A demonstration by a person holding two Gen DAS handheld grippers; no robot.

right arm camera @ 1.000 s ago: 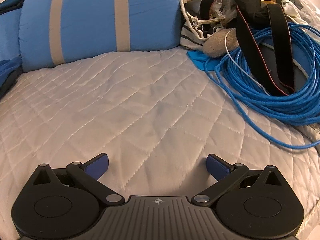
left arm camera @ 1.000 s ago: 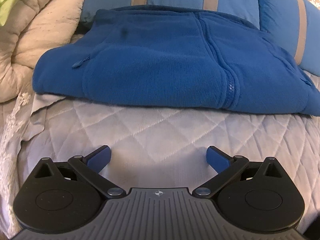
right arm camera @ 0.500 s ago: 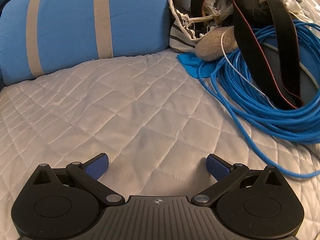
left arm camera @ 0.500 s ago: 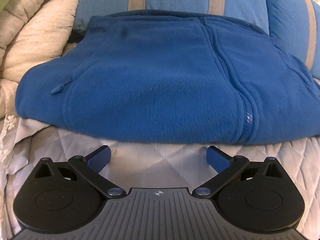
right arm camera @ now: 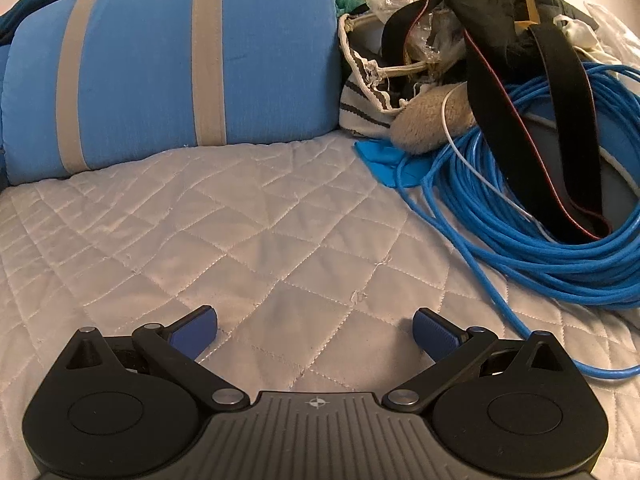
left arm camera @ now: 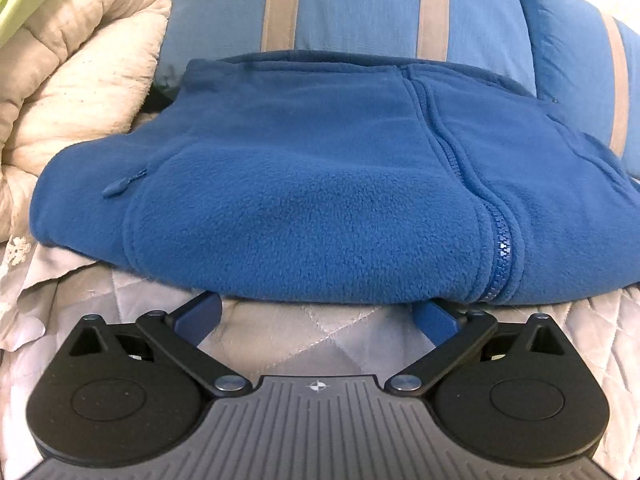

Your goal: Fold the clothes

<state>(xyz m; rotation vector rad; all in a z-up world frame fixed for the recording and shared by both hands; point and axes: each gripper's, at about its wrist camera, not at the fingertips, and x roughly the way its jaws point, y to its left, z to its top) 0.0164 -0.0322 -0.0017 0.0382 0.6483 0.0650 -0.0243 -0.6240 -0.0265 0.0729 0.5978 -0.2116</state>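
A folded blue fleece jacket [left arm camera: 320, 184] with a zipper [left arm camera: 500, 248] lies on the quilted white bedspread [left arm camera: 304, 332], against striped blue pillows. My left gripper [left arm camera: 318, 308] is open, low on the bedspread, its blue fingertips [left arm camera: 200, 312] tucked just under the jacket's near folded edge. My right gripper [right arm camera: 314, 330] is open and empty over bare bedspread [right arm camera: 240, 240]; the jacket is not in its view.
A cream comforter [left arm camera: 72, 92] is piled left of the jacket. A blue pillow with grey stripes [right arm camera: 172, 64] lies at the back. A coil of blue cable [right arm camera: 540, 240], black straps [right arm camera: 520, 120] and a striped bag [right arm camera: 364, 96] crowd the right side.
My left gripper has moved forward until its fingertips reach under the jacket's near edge. My right gripper has shifted a little, staying open over the bedspread.
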